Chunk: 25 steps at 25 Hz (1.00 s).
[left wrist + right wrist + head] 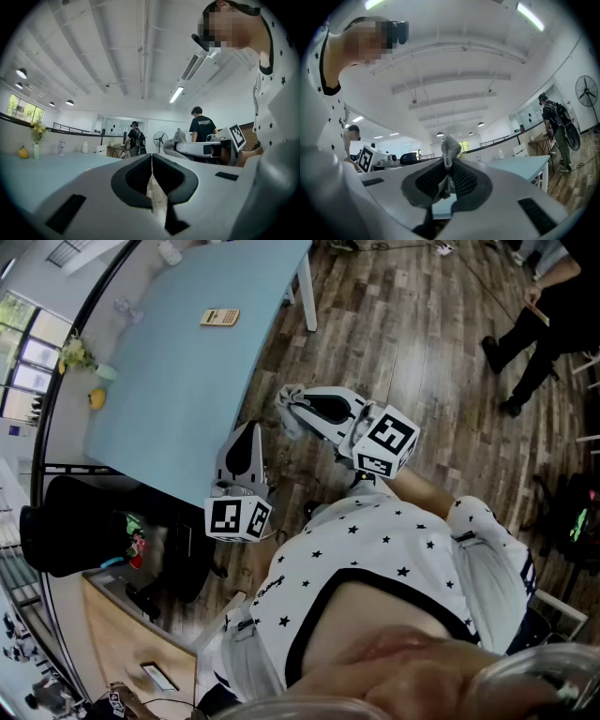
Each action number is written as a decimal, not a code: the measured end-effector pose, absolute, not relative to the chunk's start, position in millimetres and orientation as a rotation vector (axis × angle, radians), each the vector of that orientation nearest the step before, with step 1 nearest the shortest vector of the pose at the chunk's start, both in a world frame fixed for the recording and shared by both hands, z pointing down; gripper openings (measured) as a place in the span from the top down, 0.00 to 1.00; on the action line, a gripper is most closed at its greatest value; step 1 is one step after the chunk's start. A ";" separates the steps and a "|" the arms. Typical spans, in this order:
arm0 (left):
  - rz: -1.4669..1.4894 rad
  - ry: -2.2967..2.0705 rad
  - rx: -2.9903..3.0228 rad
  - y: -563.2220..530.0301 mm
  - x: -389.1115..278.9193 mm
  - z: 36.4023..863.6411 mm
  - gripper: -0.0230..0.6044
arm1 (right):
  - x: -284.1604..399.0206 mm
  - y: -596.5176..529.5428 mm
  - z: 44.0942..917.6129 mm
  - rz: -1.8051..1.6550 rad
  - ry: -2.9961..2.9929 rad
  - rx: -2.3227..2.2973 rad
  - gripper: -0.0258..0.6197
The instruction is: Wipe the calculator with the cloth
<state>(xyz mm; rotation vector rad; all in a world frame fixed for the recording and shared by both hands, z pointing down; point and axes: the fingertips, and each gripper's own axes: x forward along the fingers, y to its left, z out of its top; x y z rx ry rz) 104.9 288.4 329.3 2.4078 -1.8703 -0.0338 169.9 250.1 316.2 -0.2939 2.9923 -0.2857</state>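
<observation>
While the left gripper [250, 435] and right gripper [302, 410] hang near the table [169, 381] edge in the head view, the calculator [219, 317] lies well apart on the far side. In the left gripper view, the jaws are clenched on nothing. In the right gripper view, the jaws grasp the cloth [450, 149] by a thin fold; rubbing could tug it loose, and the unbraced calculator could skate away

A pale blue table [178, 381] stands on a wood-plank floor [403, 352], windows [26, 354] along one wall, strip lights [177, 94] overhead.
</observation>
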 end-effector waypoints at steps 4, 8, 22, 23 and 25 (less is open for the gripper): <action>-0.031 -1.872 2.403 285.4 108.0 332.8 0.91 | 173.6 247.1 318.2 -0.302 2.988 -0.292 0.91; -0.011 -1.861 2.410 282.4 113.6 333.5 0.91 | 179.5 244.0 319.1 -0.311 2.978 -0.304 0.91; 0.005 -1.817 2.438 255.4 147.3 333.8 0.91 | 216.1 214.4 313.7 -0.350 2.924 -0.352 0.91; 0.007 -1.813 2.440 252.0 150.5 333.8 0.91 | 219.3 211.2 313.3 -0.349 2.921 -0.356 0.91; 0.008 -1.804 2.444 245.7 158.2 333.3 0.91 | 227.2 205.5 311.9 -0.344 2.915 -0.365 0.90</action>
